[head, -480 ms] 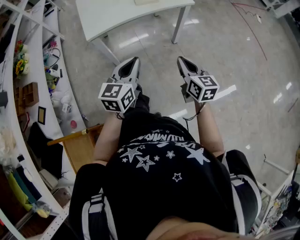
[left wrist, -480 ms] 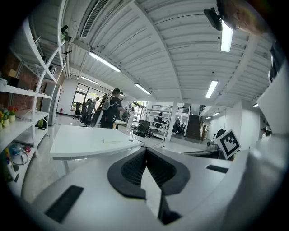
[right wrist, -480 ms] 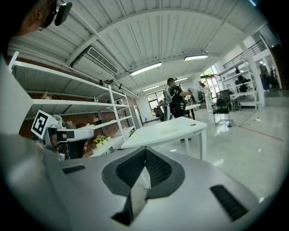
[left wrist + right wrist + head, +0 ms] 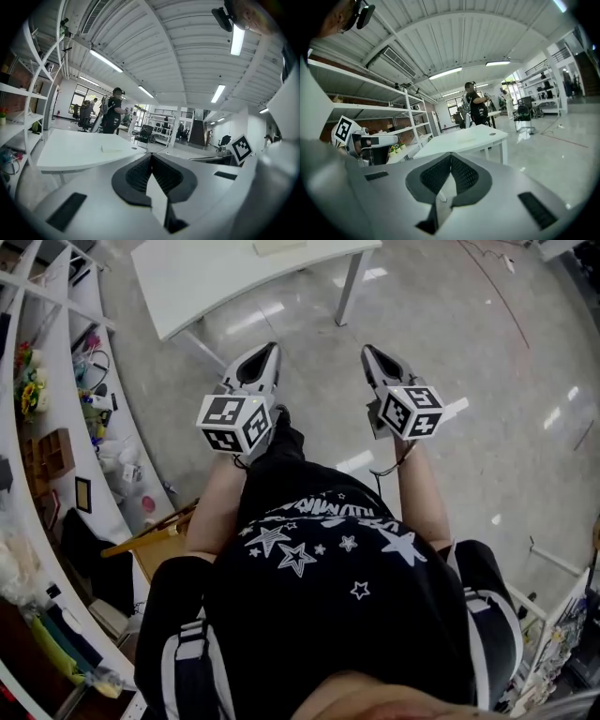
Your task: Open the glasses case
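A flat pale object, apparently the glasses case (image 4: 278,246), lies on the white table (image 4: 216,277) at 12 o'clock, well apart from both grippers. The left gripper (image 4: 269,351) at 11 o'clock and the right gripper (image 4: 368,352) at 1 o'clock hover over the floor (image 4: 487,362), jaws pressed together and empty.

the person wears a black shirt (image 4: 328,615) printed with white stars, some solid and some in outline, below a curved line of white lettering. the black trousers (image 4: 173,615) carry white stripes down each leg. the left gripper (image 4: 268,354) and the right gripper (image 4: 369,356) have smooth pale grey shells that taper to a point, each with a dark hollow on top. each bears a white cube (image 4: 232,425) with black square markers on its faces. the pads (image 4: 138,172) are black and finely ribbed, and flat dark rectangular insets sit in the shells. a thin black cable (image 4: 389,468) loops beside the right wrist.
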`<state>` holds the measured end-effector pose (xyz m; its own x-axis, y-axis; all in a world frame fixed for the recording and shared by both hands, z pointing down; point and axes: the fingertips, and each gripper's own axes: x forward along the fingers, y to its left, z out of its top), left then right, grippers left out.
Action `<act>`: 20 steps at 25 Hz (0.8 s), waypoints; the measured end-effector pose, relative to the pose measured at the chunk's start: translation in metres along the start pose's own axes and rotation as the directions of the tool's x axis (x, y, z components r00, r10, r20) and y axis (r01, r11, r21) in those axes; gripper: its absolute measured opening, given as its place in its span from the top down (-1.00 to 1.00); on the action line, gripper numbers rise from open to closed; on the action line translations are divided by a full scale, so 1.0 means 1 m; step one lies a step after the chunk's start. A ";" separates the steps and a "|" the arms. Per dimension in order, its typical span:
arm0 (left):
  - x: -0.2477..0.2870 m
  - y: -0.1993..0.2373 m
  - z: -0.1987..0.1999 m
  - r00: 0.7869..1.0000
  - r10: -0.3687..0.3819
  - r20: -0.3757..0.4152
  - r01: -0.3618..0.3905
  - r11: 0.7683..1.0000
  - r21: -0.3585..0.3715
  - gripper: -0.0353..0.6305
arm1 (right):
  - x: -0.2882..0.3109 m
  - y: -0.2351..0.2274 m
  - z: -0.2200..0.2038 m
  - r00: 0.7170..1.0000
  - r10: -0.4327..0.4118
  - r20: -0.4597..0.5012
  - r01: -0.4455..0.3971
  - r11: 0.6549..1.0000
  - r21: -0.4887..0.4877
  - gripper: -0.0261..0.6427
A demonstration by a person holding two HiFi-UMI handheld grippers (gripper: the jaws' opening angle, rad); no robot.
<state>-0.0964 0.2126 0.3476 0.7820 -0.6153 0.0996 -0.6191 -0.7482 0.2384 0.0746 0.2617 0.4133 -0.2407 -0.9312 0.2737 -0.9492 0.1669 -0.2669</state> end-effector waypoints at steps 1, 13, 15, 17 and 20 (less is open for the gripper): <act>0.007 0.006 0.001 1.000 -0.002 0.000 0.002 1.000 -0.006 0.86 | 0.007 -0.002 0.003 1.000 -0.002 -0.001 0.002 1.000 -0.004 0.90; 0.087 0.092 0.023 1.000 -0.014 -0.017 0.013 0.999 -0.051 0.86 | 0.117 -0.029 0.046 0.999 -0.026 -0.038 0.026 1.000 -0.016 0.90; 0.096 0.107 0.029 1.000 -0.017 -0.021 0.016 0.999 -0.050 0.86 | 0.136 -0.029 0.052 0.999 -0.031 -0.043 0.030 0.999 -0.016 0.90; 0.104 0.123 0.034 1.000 -0.018 -0.021 0.017 0.998 -0.056 0.86 | 0.155 -0.027 0.058 0.998 -0.030 -0.048 0.029 0.999 -0.016 0.90; 0.117 0.145 0.040 0.999 -0.026 -0.023 0.025 0.998 -0.059 0.86 | 0.182 -0.025 0.067 0.998 -0.032 -0.050 0.031 0.999 -0.028 0.90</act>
<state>-0.0978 0.0221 0.3554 0.7994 -0.5896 0.1157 -0.5942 -0.7472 0.2976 0.0684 0.0660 0.4079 -0.2201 -0.9186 0.3282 -0.9614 0.1472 -0.2326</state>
